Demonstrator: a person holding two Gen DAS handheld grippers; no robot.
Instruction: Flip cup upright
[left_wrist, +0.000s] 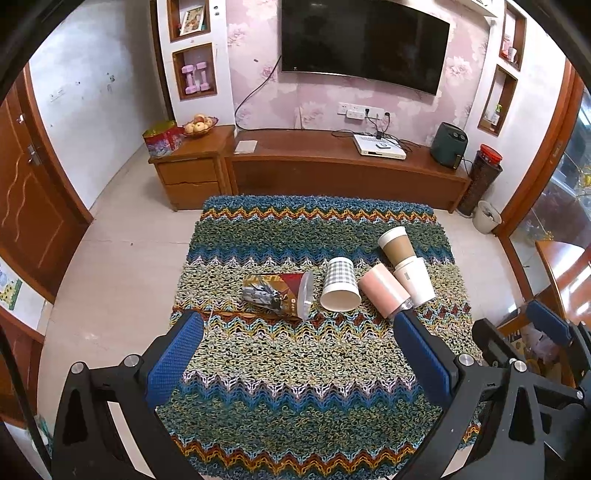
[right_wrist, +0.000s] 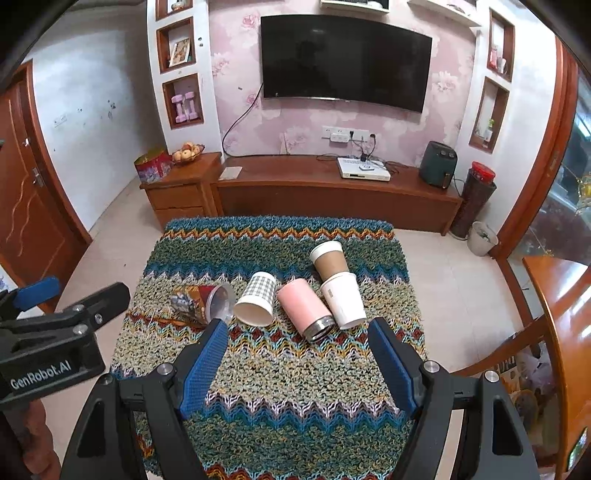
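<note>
Presently five cups, among them the checkered cup (left_wrist: 340, 283) and pink tumbler (right_wrist: 306, 309), lie toppled and empty; both grippers' fingers gape wide, holding nothing.

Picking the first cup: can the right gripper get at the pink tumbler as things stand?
Probably yes. The right gripper is open, the pink tumbler lies just ahead, though the white cup touches its side.

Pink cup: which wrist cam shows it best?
Right wrist. The pink cup lies on its side, unblocked, with its metal rim facing the camera between the open jaws. In the left wrist view, the pink cup has its rim partly hidden behind the left gripper's blue pad.
</note>
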